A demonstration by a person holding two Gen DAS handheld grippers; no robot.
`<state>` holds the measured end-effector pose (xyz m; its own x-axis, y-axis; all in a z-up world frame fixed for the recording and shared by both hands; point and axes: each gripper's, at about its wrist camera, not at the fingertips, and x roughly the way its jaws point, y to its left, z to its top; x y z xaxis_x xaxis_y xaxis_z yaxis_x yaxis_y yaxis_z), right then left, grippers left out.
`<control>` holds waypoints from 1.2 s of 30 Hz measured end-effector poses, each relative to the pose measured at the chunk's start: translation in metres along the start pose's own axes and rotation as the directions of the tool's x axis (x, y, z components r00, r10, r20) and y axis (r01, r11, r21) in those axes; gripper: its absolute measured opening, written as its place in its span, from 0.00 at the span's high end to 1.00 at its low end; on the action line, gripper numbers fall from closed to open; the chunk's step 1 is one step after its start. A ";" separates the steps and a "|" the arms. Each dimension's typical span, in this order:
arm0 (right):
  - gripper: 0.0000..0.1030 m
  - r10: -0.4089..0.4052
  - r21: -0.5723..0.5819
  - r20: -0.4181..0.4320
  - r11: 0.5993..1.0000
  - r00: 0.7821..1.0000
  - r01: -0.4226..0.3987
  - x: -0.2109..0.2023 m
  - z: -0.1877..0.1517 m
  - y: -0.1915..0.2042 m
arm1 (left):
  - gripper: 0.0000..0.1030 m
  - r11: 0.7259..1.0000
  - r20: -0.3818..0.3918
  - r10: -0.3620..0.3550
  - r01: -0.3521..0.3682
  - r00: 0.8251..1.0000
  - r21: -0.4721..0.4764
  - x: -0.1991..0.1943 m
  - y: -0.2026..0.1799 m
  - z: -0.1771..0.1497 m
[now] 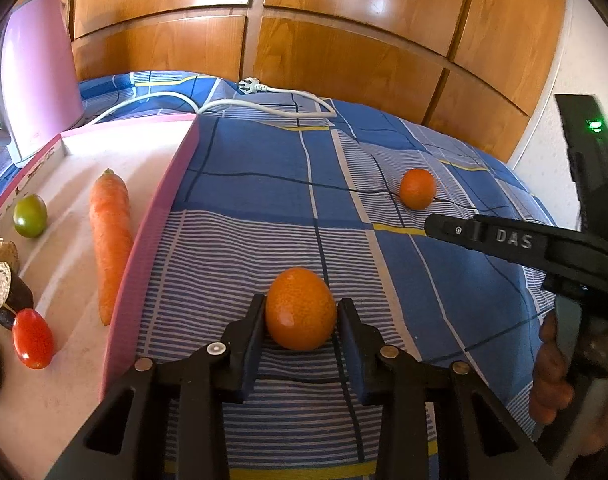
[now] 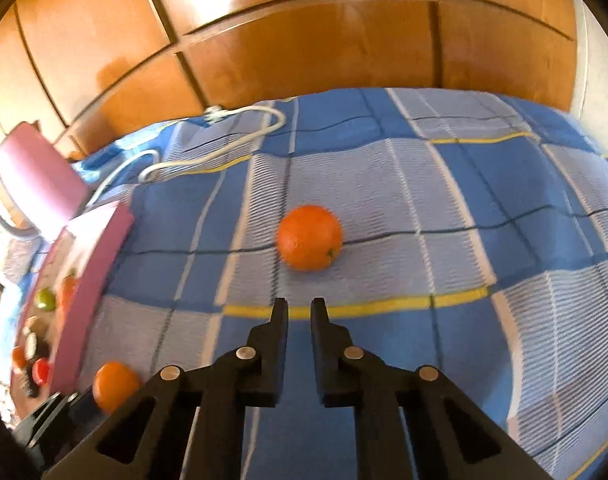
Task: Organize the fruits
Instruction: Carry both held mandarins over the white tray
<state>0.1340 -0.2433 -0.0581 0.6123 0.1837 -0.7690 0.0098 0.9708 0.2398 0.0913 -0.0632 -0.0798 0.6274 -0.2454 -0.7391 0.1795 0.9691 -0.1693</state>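
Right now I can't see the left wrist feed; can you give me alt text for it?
The left claw is shut on an orange kumquat-like fruit over a blue checked bedsheet. A second orange fruit lies farther off, near the right claw. To the left, a pink-rimmed tray holds a carrot.

White cable [image 1: 264,100] on checked bedspread [image 1: 264,200], perhaps wardrobe [image 1: 343,40] behind.

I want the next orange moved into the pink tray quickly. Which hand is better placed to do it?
Left. The left gripper has its fingers closed on the near orange, right beside the pink tray. The right gripper is shut, empty and short of the far orange.
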 end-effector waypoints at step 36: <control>0.65 -0.030 -0.077 -0.028 0.997 0.999 0.027 -0.022 -0.033 0.030 | 0.69 0.999 0.022 0.042 -0.042 0.999 0.012 -0.032 -0.004 0.002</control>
<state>0.0946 -0.2135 -0.0532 0.5890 0.1593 -0.7923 -0.0342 0.9844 0.1725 0.0724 -0.0595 -0.0545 0.6509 -0.2053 -0.7309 0.1620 0.9781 -0.1305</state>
